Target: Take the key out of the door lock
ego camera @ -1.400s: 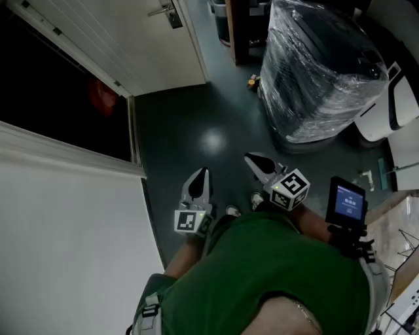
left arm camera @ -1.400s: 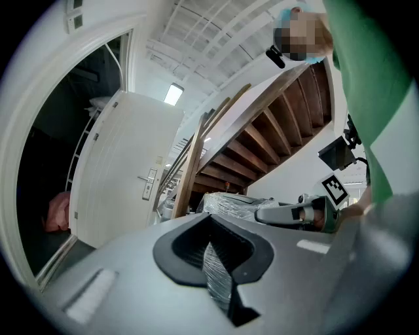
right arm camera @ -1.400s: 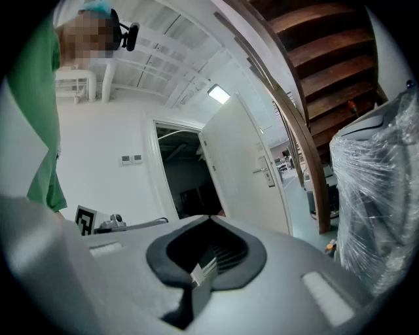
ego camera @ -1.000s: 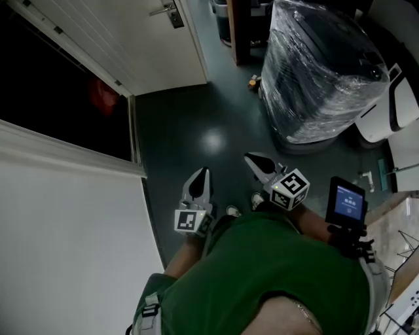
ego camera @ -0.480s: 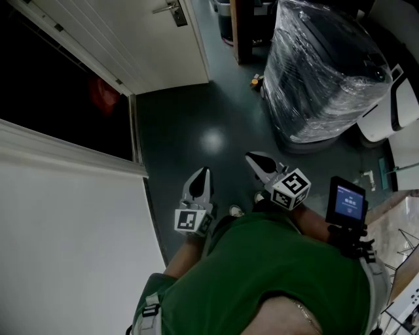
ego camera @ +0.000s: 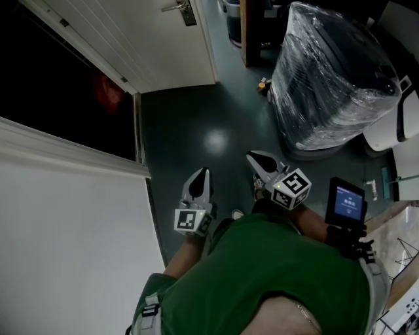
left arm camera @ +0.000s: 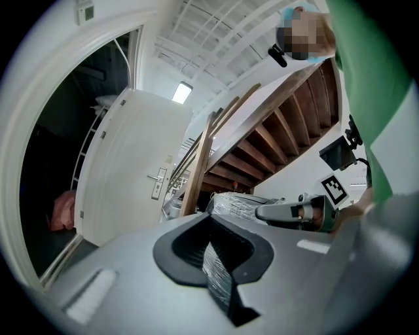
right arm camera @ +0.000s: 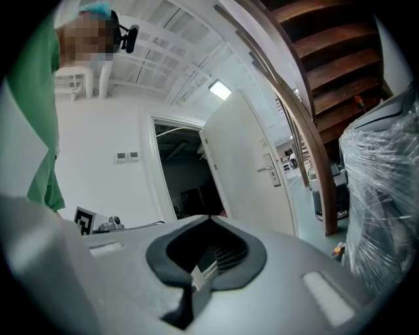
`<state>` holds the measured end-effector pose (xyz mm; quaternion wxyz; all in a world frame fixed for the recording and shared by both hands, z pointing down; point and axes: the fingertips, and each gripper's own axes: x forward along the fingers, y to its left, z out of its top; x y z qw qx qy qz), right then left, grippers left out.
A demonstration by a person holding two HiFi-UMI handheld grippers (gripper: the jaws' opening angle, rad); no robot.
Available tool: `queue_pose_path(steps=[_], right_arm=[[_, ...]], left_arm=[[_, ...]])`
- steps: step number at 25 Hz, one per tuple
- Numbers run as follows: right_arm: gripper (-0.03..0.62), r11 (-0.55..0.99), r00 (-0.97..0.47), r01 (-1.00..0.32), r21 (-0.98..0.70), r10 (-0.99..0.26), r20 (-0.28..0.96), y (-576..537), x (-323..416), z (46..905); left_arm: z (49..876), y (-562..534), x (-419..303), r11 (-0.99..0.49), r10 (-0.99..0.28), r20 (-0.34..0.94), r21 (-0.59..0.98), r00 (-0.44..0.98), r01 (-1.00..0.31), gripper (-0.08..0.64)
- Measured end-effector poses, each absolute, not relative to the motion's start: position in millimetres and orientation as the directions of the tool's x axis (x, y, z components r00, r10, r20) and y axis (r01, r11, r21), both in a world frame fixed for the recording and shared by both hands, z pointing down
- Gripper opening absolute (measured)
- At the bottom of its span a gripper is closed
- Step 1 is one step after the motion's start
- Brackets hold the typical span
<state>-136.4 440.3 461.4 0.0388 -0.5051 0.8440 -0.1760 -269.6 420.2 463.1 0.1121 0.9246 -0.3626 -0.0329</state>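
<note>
White door open; silver lever handle; lock plate detail unclear.

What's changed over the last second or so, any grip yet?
The door with its handle and the plastic-wrapped bundle have slid right in the head view, so the person has shifted or turned. Nothing was taken hold of. The left gripper and right gripper keep their place ahead of the body, jaws shut and empty, far from the handle.

Building hallway, storage use: white door, wooden staircase, plastic-wrapped load, green floor.
</note>
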Motion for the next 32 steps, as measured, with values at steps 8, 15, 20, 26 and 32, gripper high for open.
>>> queue_pose_path(steps=[8,15,20,26,32], right_arm=[[0.003,0.462,-0.516,-0.818,-0.342,-0.852,0.084,382,-93,458],[0.003,0.467,-0.523,-0.809,-0.357,-0.849,0.075,332,-38,457],[0.003,0.462,-0.523,-0.804,-0.374,-0.849,0.075,302,0,461],[0.003,0.462,-0.525,-0.798,-0.387,-0.848,0.072,263,36,466],[0.003,0.463,-0.535,-0.789,-0.405,-0.841,0.082,237,53,478]], left_arm=[[459,365,-229,-0.693,-0.704,0.022,0.196,0.709,-0.694,0.002],[450,312,-179,-0.676,-0.722,0.027,0.183,0.691,-0.713,0.002],[457,282,-145,-0.684,-0.717,0.047,0.141,0.695,-0.715,0.002],[455,245,-106,-0.672,-0.724,0.062,0.162,0.687,-0.722,0.002],[458,220,-83,-0.663,-0.727,0.086,0.169,0.681,-0.729,0.002]])
